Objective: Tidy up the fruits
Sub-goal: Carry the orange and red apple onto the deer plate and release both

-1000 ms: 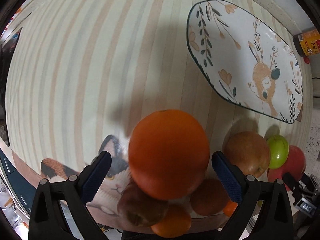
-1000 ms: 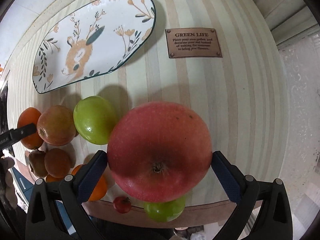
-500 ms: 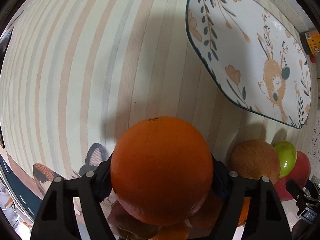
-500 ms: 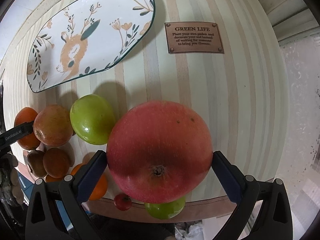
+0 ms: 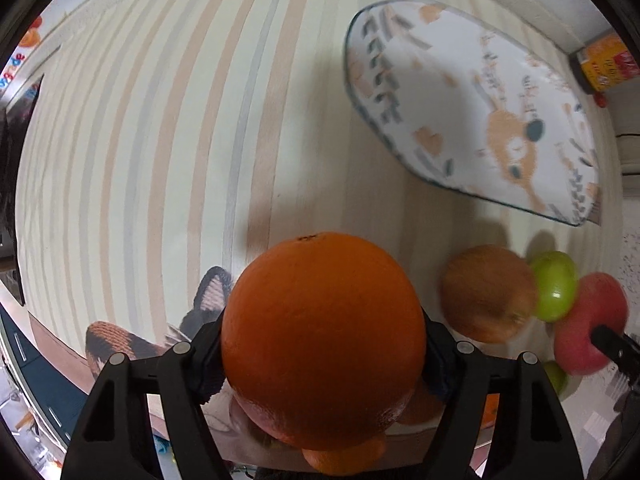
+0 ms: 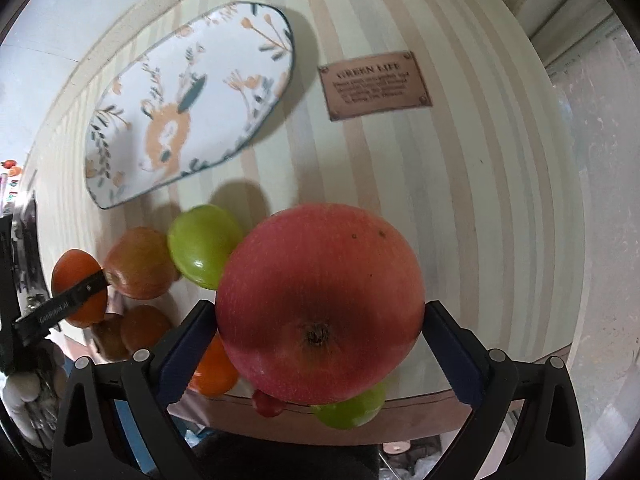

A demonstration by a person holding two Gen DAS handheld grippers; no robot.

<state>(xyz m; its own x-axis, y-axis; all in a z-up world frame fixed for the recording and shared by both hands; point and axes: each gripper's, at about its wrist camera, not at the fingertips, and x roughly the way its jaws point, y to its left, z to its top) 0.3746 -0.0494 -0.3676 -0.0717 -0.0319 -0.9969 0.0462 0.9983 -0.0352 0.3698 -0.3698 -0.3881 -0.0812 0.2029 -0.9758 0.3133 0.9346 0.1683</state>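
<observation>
My left gripper (image 5: 322, 354) is shut on a large orange (image 5: 322, 336) and holds it above the striped tablecloth. My right gripper (image 6: 320, 324) is shut on a big red apple (image 6: 320, 300), stem end toward the camera, also lifted. The oval deer-pattern plate (image 5: 440, 92) lies empty at the far right in the left wrist view and at the upper left in the right wrist view (image 6: 224, 80). A reddish-brown apple (image 5: 488, 292) and a green fruit (image 5: 556, 286) lie near the plate.
More fruit lies by the table's near edge: a green fruit (image 6: 202, 246), a brownish apple (image 6: 140, 264), small oranges (image 6: 212, 372), a small red fruit (image 6: 266, 402), another green fruit (image 6: 352, 410). A brown "GREEN LIFE" label (image 6: 374, 84) is on the cloth. A yellow can (image 5: 604, 62) stands far right.
My left gripper closed on the orange and lifted it. My right gripper closed fully on the red apple and raised it; both views shifted and blurred slightly.
</observation>
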